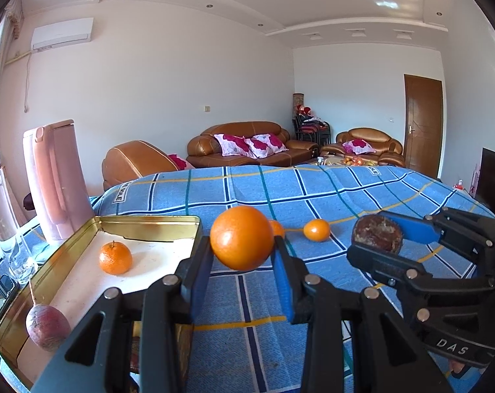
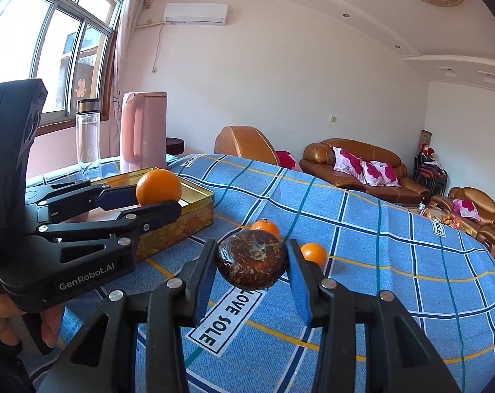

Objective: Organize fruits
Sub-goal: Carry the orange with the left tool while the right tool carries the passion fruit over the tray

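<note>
Gold-coloured tin is where we judge both loads are headed: the open tin tray (image 1: 181,221) sits at the left of the surface (image 1: 362,190), and it lies to the left of and just beyond our left hand-held gripper (image 1: 242,245), while our right hand-held gripper (image 2: 252,258) hangs well to the right of it, so the left one is clearly nearer. In the left wrist view the left fingers are closed to the width of a large orange (image 1: 240,237) and pinch it at its sides, lifted clear of the blue checked cloth; the tray's near right corner is just beside it. In the right wrist view the right fingers clamp a dark brown, rough-skinned fruit (image 2: 251,259), roundish with no real long axis, also held above the cloth. Inside the tray we see a small mandarin (image 1: 115,258) near the middle and a reddish-purple fruit (image 1: 47,327) at the near end, with bare floor between and beyond them. Two more small oranges (image 1: 316,230) rest on the cloth farther out, one half hidden behind the held orange. We judge a short leftward carry drops the orange in first; the brown fruit must cross farther.
</note>
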Motion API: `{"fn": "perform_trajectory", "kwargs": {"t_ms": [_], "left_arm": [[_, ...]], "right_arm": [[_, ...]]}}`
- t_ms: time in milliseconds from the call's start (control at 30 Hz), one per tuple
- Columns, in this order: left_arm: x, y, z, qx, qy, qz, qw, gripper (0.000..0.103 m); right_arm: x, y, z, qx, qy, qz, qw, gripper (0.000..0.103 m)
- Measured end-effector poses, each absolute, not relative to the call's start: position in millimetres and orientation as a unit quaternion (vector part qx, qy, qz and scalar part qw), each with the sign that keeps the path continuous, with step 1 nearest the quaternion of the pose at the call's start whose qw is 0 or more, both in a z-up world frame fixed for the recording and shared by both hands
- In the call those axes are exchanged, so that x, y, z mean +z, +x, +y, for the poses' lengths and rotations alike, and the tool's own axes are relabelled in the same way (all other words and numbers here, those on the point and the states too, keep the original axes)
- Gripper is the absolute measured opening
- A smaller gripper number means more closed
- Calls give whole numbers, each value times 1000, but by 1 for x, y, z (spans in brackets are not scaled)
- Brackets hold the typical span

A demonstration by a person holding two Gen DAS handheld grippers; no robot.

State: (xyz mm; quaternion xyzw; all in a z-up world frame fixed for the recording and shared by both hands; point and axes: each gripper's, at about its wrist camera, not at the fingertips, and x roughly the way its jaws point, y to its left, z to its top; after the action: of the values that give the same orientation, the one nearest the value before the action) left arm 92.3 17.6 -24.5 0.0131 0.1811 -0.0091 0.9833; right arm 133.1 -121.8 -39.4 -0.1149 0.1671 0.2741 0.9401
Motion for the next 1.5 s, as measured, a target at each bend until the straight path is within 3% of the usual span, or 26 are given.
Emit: {"fn": "perform_trajectory", "kwargs": {"t_ms": [1500], "left_arm": [[-21, 42, 105, 74, -9, 174, 982, 38]], "right_arm": [[-32, 114, -22, 370, -142, 163, 904, 44]]}}
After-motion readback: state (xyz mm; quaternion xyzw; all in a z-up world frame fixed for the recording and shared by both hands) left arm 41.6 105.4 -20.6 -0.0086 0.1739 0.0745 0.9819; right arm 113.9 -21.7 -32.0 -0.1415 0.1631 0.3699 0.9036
